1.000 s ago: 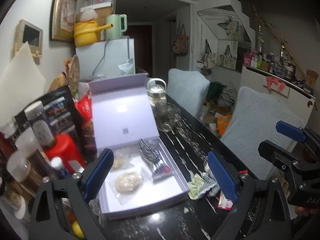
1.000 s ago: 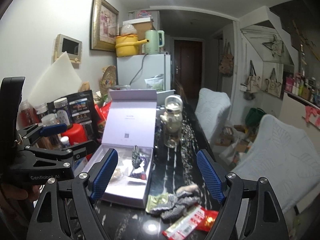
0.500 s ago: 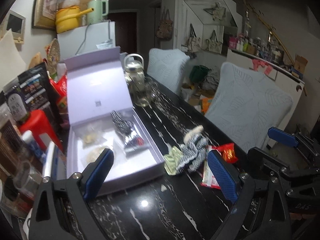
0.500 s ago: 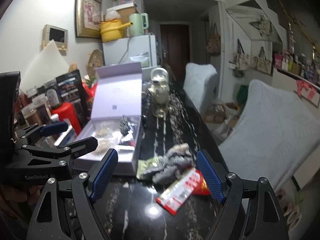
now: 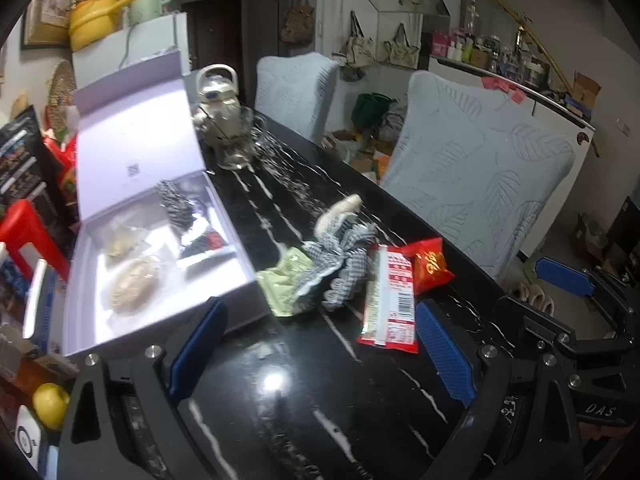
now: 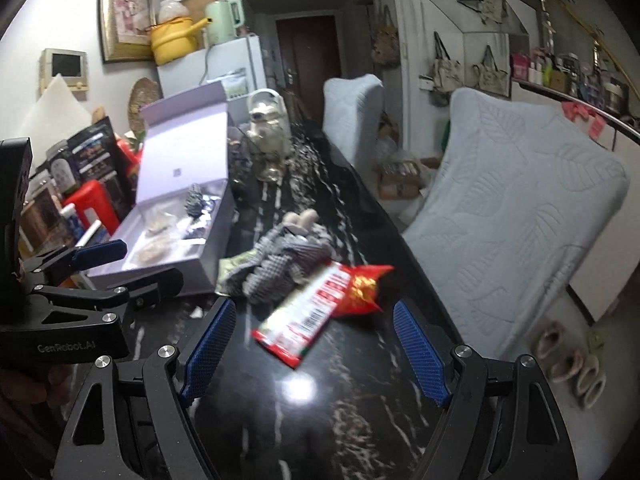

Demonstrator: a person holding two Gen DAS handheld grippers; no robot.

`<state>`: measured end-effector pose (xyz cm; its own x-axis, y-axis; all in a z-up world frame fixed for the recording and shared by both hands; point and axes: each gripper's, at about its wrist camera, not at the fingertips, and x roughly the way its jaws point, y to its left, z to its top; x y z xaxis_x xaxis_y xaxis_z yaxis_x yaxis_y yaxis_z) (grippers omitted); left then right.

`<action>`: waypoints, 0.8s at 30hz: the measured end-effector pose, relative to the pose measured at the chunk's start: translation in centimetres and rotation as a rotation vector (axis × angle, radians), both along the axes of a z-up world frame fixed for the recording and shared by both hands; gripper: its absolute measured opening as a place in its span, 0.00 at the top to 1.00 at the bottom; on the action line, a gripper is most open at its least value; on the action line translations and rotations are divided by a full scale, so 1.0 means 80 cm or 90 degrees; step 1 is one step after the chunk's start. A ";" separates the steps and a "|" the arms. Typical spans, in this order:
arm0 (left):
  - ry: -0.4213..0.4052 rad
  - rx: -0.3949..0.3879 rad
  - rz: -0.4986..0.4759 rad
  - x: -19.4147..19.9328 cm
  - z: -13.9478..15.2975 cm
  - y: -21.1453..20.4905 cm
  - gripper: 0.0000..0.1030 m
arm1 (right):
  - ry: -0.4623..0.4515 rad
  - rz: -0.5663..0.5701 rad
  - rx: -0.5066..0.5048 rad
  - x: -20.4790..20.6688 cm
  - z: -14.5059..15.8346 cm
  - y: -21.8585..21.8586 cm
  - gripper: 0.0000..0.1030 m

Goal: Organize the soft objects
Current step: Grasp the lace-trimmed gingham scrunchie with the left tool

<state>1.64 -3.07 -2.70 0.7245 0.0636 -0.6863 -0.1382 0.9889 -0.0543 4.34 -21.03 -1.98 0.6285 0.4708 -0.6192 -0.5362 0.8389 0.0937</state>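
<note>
A pile of checked grey scrunchies (image 5: 340, 264) (image 6: 284, 264) lies on the black marble table (image 5: 304, 392), with a cream one (image 5: 340, 210) behind and a green packet (image 5: 286, 284) at its left. A red snack packet (image 5: 394, 292) (image 6: 316, 312) lies beside the pile. An open lilac box (image 5: 120, 240) (image 6: 176, 216) holds a checked scrunchie (image 5: 176, 206) and bagged items. My left gripper (image 5: 320, 356) is open and empty, short of the pile. My right gripper (image 6: 312, 344) is open and empty, above the near end of the red packet.
A glass teapot (image 5: 220, 120) stands behind the box. Jars, a red-capped bottle (image 5: 24, 232) and bags crowd the table's left side. Two padded chairs (image 5: 480, 184) stand along the right edge. A lemon (image 5: 50, 404) lies at the near left.
Both grippers have pulled back and tipped downward, so the scrunchie pile and red packet now sit higher between the fingers. Nothing has been taken hold of.
</note>
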 end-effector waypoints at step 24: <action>0.080 0.005 -0.028 0.123 -0.064 -0.008 0.11 | 0.077 -0.028 -0.035 0.094 -0.061 -0.017 0.20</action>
